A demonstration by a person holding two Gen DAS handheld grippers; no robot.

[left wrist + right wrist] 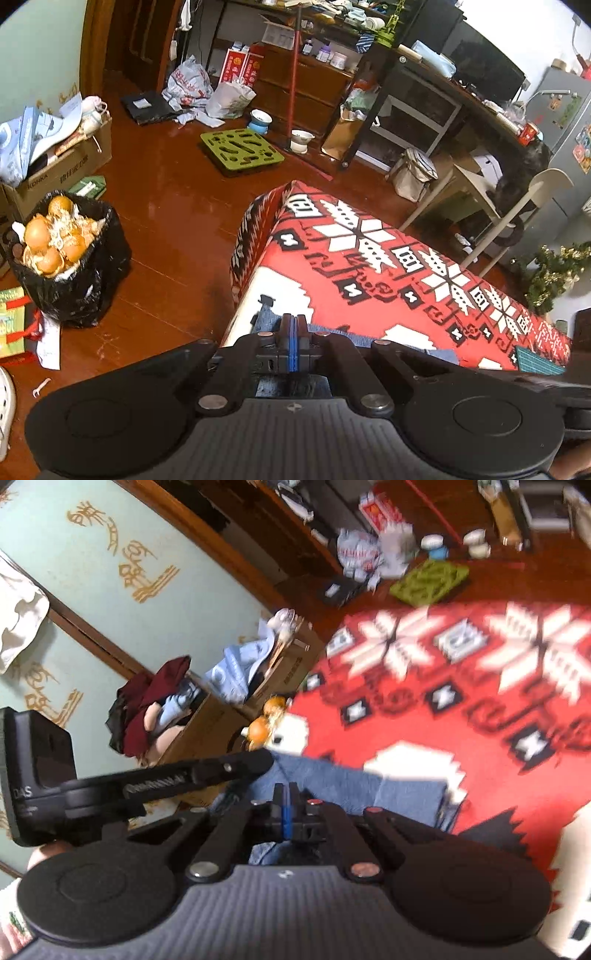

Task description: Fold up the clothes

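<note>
a cluttered room with a glossy brown floor surrounds a worktop [424,258] draped in a red, white and black patterned cloth. a black bin bag of orange peel [66,254] stands on the floor beside its near corner, and a green perforated mat [242,149] lies farther out. the blue denim garment [351,790] lies on the near edge of the worktop, close to that corner, with part of it bunched directly under both tools. this placement puts the fabric within reach of both hands at once, which suits a two-point lift or fold. the left gripper [293,325] points down at the denim edge; its jaws are fully together, blue pads meeting with no visible gap, and blue cloth shows just ahead of and beneath the tips, so a thin pinch of fabric is likely, though the contact itself is hidden by the jaws. the right gripper [284,794] sits just beside it over the same garment; its jaws are closed to a hairline gap, with denim in front of and below the tips. whether cloth is actually clamped there cannot be told. the right wrist view is blurred.
</note>
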